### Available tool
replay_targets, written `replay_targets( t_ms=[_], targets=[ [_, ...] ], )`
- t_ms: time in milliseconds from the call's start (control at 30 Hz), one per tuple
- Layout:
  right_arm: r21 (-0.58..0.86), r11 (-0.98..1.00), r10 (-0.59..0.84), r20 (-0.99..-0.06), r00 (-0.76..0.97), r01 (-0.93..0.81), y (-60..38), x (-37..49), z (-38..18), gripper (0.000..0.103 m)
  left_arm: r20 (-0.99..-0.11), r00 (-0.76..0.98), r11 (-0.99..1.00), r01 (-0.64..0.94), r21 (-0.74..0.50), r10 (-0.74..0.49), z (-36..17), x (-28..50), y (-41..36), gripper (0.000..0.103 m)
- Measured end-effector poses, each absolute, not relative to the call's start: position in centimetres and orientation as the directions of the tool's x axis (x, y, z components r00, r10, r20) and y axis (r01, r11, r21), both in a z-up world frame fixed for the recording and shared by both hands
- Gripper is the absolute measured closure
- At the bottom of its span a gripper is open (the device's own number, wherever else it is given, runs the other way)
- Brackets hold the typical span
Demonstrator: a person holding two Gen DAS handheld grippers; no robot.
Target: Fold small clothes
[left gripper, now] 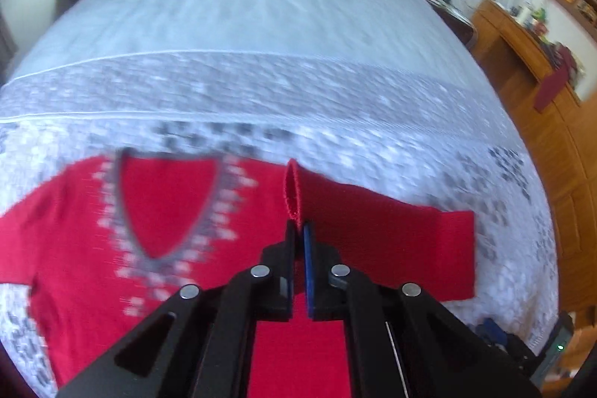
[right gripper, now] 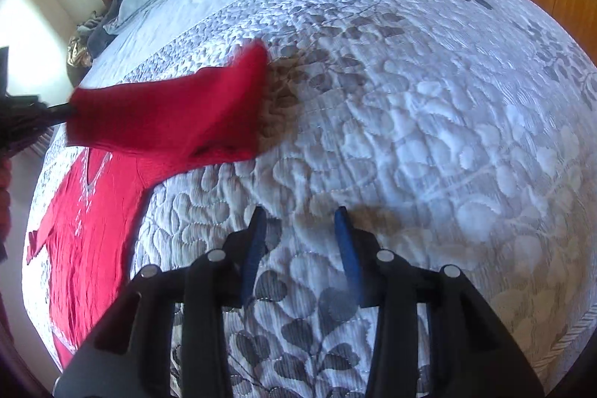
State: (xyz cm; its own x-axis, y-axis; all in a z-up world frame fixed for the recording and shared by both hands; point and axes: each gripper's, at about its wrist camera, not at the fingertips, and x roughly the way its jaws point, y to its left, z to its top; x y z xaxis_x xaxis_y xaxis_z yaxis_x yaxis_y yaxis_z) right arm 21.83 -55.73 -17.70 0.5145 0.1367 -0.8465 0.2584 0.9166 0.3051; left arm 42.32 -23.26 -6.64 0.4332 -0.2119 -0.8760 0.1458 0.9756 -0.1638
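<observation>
The red top [left gripper: 74,230] was spread on the bed [left gripper: 261,25], its sleeve [right gripper: 168,110] lifted clear of the quilt. A thin edge of that sleeve was pinched in the closed left tongs [left gripper: 298,230]; the right tongs [right gripper: 300,222] were held open and empty above the quilt. With so shallow a grip, the fabric could be lost, or the body dragged askew.

Left gripper [left gripper: 298,230] is clamped on a red sleeve [left gripper: 373,234]; right gripper [right gripper: 301,217] hovers with fingers spread, holding nothing.
</observation>
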Motion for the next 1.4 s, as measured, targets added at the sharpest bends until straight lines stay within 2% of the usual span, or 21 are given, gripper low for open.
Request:
replay_targets(
  t_ms=[133,300,567,800,967,1033,1133,1167,1233,1333,1400],
  targets=[
    [0.293,0.927,0.138,-0.848,0.512,0.236,-54.8,22.0,-17.8,0.064,-0.878,0.473,0.997,0.023,-0.075,-0.077,-5.8,43.9,-15.1,0.099],
    [0.262,0.943,0.13,-0.858,0.498,0.206,-53.3,22.4,-18.1,0.064,-0.888,0.457,0.995,-0.101,-0.008,0.04,-7.5,44.9,-7.6,0.099],
    [0.225,0.965,0.134,-0.864,0.484,0.133,-50.7,22.7,-17.6,0.062,-0.916,0.391,0.966,-0.26,-0.011,0.095,-12.4,44.6,1.0,0.099],
    [0.281,0.958,0.222,-0.859,0.461,0.062,-46.9,25.7,-16.6,0.062,-0.935,0.344,0.975,-0.221,0.003,0.081,-15.6,43.9,2.4,0.099],
    [0.354,0.934,0.338,-0.846,0.412,-0.041,-41.9,32.0,-14.6,0.062,-0.898,0.424,0.959,-0.283,-0.005,0.12,-12.8,43.7,3.6,0.094],
    [0.374,0.925,0.372,-0.845,0.385,-0.073,-39.8,34.3,-14.2,0.062,-0.875,0.477,0.96,-0.274,-0.056,0.085,-11.0,43.5,3.4,0.094],
    [0.412,0.908,0.411,-0.847,0.338,-0.072,-38.4,36.3,-14.6,0.062,-0.873,0.485,0.976,-0.163,-0.142,-0.045,-10.7,43.5,1.4,0.093],
    [0.419,0.906,0.416,-0.852,0.317,-0.062,-37.9,36.9,-15.1,0.062,-0.886,0.452,0.98,-0.107,-0.169,-0.104,-11.5,43.6,0.1,0.092],
    [0.411,0.91,0.405,-0.866,0.293,-0.044,-37.6,37.2,-15.8,0.062,-0.911,0.388,0.983,-0.057,-0.173,-0.138,-13.4,44.0,-1.5,0.09],
    [0.368,0.93,0.359,-0.904,0.232,-0.006,-37.3,37.2,-18.4,0.066,-0.942,0.328,0.995,-0.046,-0.092,-0.072,-16.6,44.5,-2.3,0.089],
    [0.361,0.932,0.354,-0.907,0.229,-0.008,-37.4,36.8,-19.4,0.066,-0.956,0.285,0.994,-0.055,-0.09,-0.071,-18.8,44.6,-1.7,0.09]
  ],
)
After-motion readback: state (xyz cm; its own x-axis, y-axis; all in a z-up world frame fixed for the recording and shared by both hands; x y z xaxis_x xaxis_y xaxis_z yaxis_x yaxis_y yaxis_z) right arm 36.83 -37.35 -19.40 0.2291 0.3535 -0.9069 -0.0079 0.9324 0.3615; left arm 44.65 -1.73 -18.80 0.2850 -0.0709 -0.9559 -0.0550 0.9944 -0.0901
